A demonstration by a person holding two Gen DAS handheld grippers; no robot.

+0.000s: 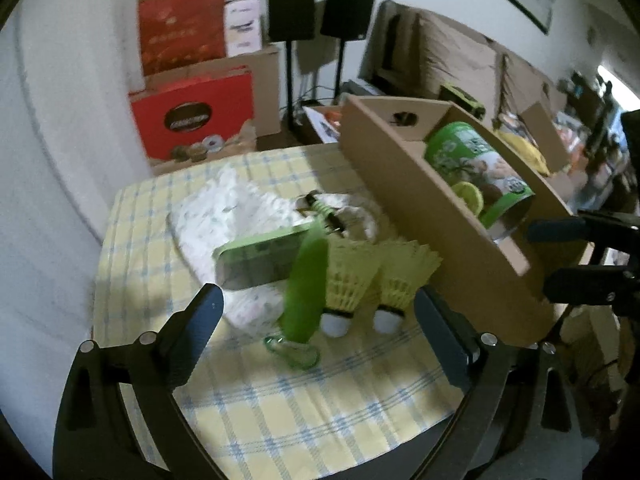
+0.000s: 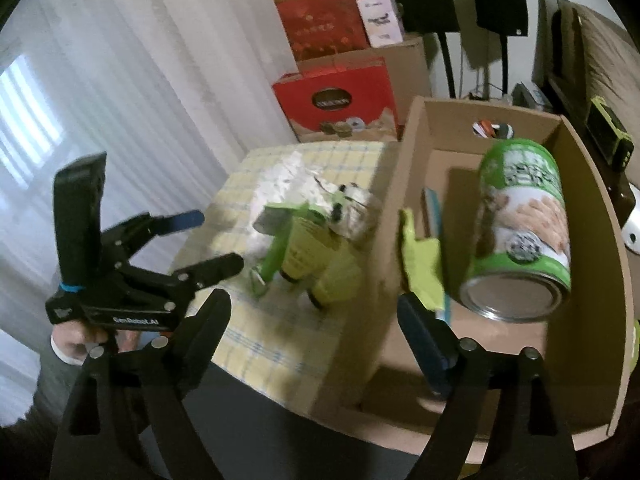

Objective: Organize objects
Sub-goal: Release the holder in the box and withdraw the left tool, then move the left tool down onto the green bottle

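You have the green can (image 2: 520,236) lying in the cardboard box (image 2: 592,216), but with both left tongs (image 1: 320,320) and right tongs (image 2: 316,320) spread and empty, the shuttlecocks (image 1: 372,280), green tin (image 1: 260,256) and green carabiner strap (image 1: 304,296) remain on the desk (image 1: 280,400).

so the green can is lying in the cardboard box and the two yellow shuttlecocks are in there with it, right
Not quite. The green can does lie in the cardboard box, but the two yellow shuttlecocks are outside it, on the checked tablecloth beside the box wall. The left wrist view shows this most clearly.
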